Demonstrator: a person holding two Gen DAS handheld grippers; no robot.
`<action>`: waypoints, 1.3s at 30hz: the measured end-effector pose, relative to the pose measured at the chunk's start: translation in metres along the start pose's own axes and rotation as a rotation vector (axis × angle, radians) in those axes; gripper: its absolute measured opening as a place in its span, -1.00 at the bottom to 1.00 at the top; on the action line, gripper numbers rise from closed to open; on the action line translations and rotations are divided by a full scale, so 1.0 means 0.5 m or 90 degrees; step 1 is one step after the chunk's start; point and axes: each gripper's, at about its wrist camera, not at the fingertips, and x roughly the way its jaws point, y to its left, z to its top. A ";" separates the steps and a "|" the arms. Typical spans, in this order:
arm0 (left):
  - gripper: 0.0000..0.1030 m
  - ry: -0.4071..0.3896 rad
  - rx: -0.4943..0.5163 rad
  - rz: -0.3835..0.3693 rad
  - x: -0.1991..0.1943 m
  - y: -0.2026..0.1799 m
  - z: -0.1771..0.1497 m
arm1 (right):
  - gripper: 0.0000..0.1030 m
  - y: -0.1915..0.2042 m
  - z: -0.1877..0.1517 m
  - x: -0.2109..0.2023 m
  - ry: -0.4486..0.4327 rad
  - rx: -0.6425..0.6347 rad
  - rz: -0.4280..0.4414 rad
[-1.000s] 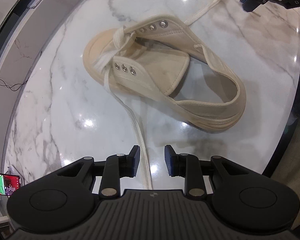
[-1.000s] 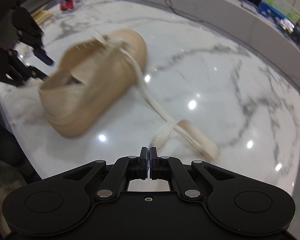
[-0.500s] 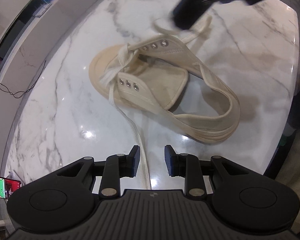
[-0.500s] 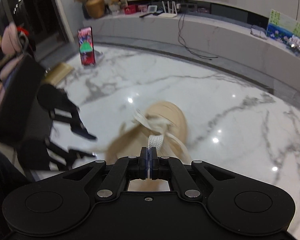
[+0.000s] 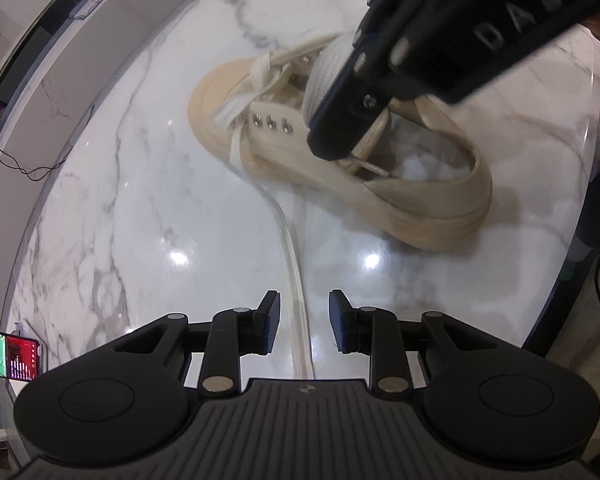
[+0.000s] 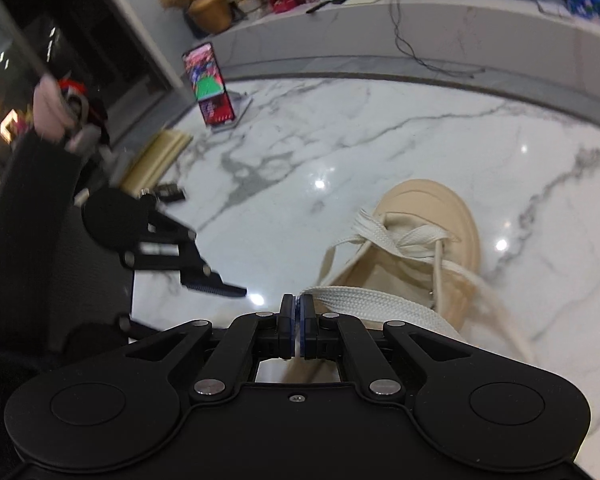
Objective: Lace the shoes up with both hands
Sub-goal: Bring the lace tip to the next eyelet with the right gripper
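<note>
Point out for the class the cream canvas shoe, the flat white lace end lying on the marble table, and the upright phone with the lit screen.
cream canvas shoe [image 5: 428, 216]: left wrist view, side of the sole near the heel.
flat white lace end [image 5: 290, 264]: left wrist view, mid-length on the table.
upright phone [image 6: 209, 84]: right wrist view, centre of the screen.

Right tool [image 5: 340, 136] blocking shoe [image 5: 420, 200] opening, lace [image 5: 292, 280] crossing bare marble [image 5: 120, 220] left of it

The raised letters "DAS" are showing on the black body of the right gripper [image 5: 332, 136] in the left wrist view; the phone screen's [image 6: 209, 85] small text is reading too blurred.
</note>
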 end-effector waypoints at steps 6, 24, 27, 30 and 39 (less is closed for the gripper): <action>-0.50 0.000 -0.006 0.000 -0.001 0.010 -0.010 | -0.55 0.053 -0.023 -0.022 0.030 -0.209 -0.066; -0.50 -0.002 -0.017 -0.004 -0.001 0.013 -0.009 | -0.54 0.154 -0.083 -0.008 -0.014 -0.620 -0.171; -0.50 -0.003 -0.016 -0.005 -0.004 0.008 -0.012 | -0.31 0.149 -0.080 0.011 0.003 -0.633 -0.190; -0.50 -0.004 -0.015 -0.007 -0.006 0.005 -0.015 | -0.29 0.140 -0.079 0.024 0.018 -0.647 -0.199; -0.50 -0.006 -0.018 -0.009 -0.007 0.008 -0.018 | -1.00 0.128 -0.048 0.047 0.059 -0.593 -0.182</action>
